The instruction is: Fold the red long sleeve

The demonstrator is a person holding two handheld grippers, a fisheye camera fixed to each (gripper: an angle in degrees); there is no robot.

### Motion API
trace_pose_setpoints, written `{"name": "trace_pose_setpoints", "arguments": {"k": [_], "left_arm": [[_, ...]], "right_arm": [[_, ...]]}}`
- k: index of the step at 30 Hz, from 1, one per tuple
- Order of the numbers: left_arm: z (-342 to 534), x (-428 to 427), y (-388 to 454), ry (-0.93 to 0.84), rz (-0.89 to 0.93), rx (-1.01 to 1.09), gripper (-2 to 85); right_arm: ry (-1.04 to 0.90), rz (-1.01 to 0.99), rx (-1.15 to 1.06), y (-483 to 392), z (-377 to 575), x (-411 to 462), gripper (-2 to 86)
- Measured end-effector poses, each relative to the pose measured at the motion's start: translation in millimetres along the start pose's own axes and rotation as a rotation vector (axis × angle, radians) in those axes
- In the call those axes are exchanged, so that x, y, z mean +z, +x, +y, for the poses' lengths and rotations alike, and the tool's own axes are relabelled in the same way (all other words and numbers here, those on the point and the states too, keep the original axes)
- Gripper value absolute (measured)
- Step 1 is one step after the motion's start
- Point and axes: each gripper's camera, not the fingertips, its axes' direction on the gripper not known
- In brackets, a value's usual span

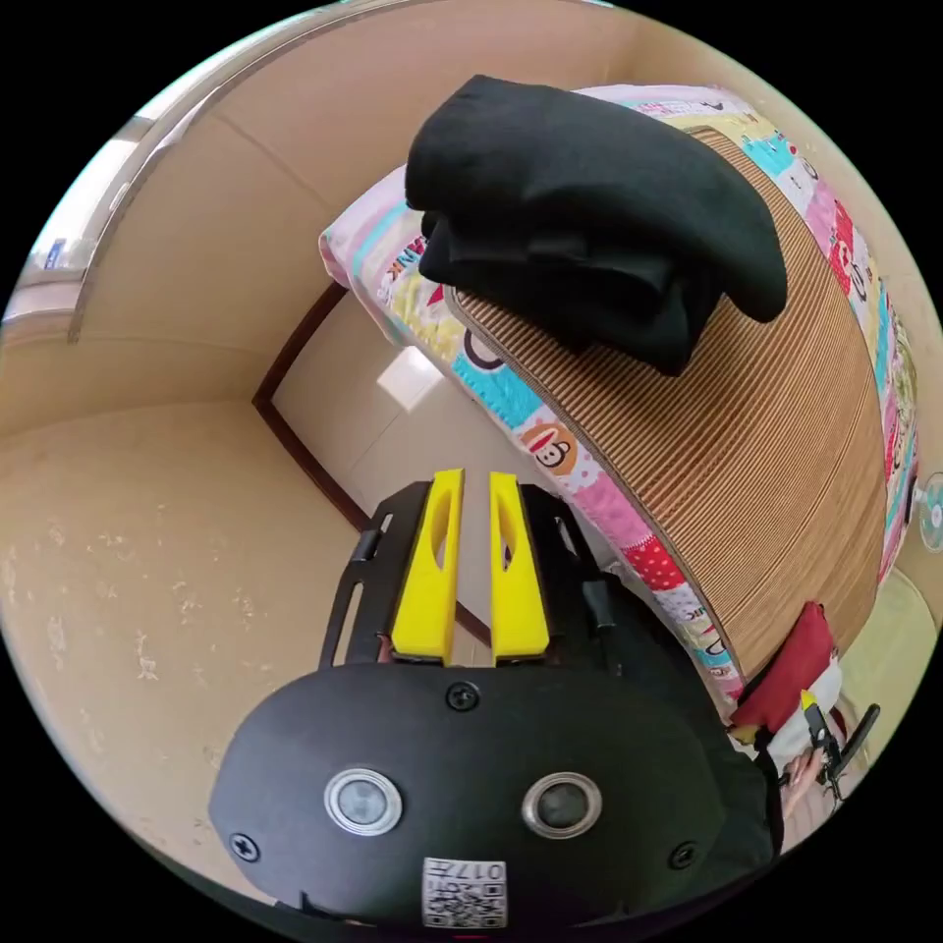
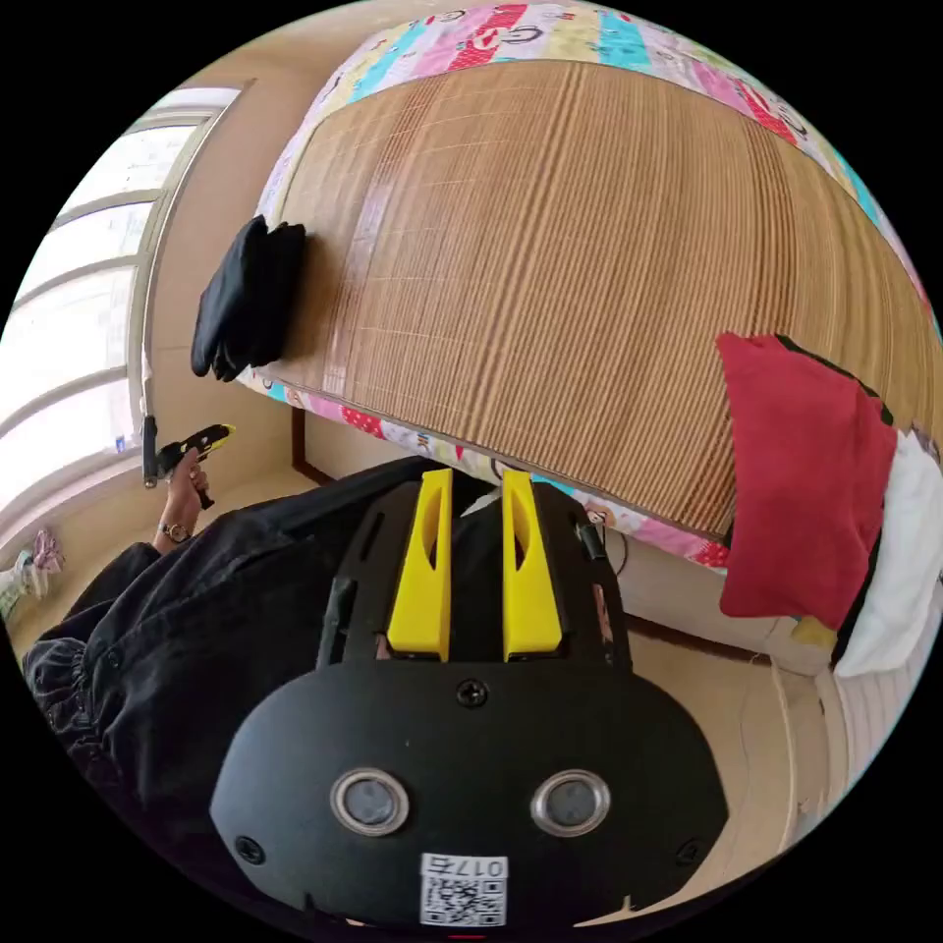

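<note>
In the left gripper view the left gripper (image 1: 475,481) has its two yellow jaws standing a narrow slot apart with nothing between them, pointing toward twelve o'clock over the pale floor (image 1: 128,550) beside the bed. Past the tips, toward one o'clock, a folded black garment (image 1: 589,211) lies on the corner of the bamboo mat (image 1: 786,442), which covers a bed with a patterned sheet (image 1: 511,393). At four o'clock the red long sleeve (image 1: 791,668) sits at the mat's far edge, with the right gripper (image 1: 820,732) just below it. In the right gripper view the right gripper (image 2: 476,481) likewise shows its jaws slightly parted and empty, above the person's black clothing (image 2: 177,638). The red long sleeve (image 2: 801,486) lies folded at three o'clock on the mat's edge, resting partly on a white garment (image 2: 899,560). At nine o'clock a hand (image 2: 182,491) holds the left gripper (image 2: 196,442) near the window (image 2: 69,314), below the black garment (image 2: 246,295).
</note>
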Motion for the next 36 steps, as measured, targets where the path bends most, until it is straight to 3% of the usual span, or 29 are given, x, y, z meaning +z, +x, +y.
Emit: {"name": "trace_pose_setpoints", "arguments": {"k": [3, 6, 8, 11, 13, 16, 18, 21, 24, 26, 30, 33, 36], "left_arm": [[50, 0, 52, 0.058, 0.096, 0.135, 0.5], [71, -29, 147, 0.208, -0.014, 0.415, -0.1], [89, -58, 206, 0.365, -0.037, 0.598, -0.2], [123, -109, 276, 0.515, 0.153, 0.827, -0.4], [145, -146, 313, 0.462, 0.420, 0.921, -0.4], [183, -184, 348, 0.398, 0.651, 1.048, -0.4], [212, -201, 362, 0.434, 0.657, 1.125, -0.4], [250, -209, 372, 0.492, 0.529, 1.207, -0.1], [265, -194, 369, 0.475, 0.424, 1.257, 0.6], [258, -181, 361, 0.431, 0.405, 1.213, 1.9], [210, -164, 324, 0.262, 0.614, 0.994, 8.5], [175, -157, 301, 0.164, 0.829, 0.906, 15.6], [140, -138, 304, -0.042, 1.008, 0.869, 19.7]], "right_arm": [[0.158, 0.085, 0.241, 92, 78, -41, 8.7], [0.396, 0.091, 0.521, 169, 155, -83, 9.1], [0.546, -0.007, 0.674, 208, 196, -95, 9.4], [0.680, -0.230, 0.742, 253, 221, -90, 10.1], [0.682, -0.250, 0.676, 267, 204, -87, 10.8], [0.604, -0.148, 0.531, 271, 158, -79, 11.8], [0.550, -0.175, 0.456, 276, 130, -66, 12.8], [0.508, -0.233, 0.390, 280, 95, -44, 12.7], [0.357, -0.276, 0.459, 288, 69, -9, 8.3], [0.355, -0.304, 0.460, 283, 71, -4, 3.8], [0.662, -0.702, 0.060, 240, 127, -56, 1.9], [0.775, -0.781, -0.284, 170, 179, -98, 1.5], [0.797, -0.878, -0.514, 101, 221, -125, 1.4]]}}
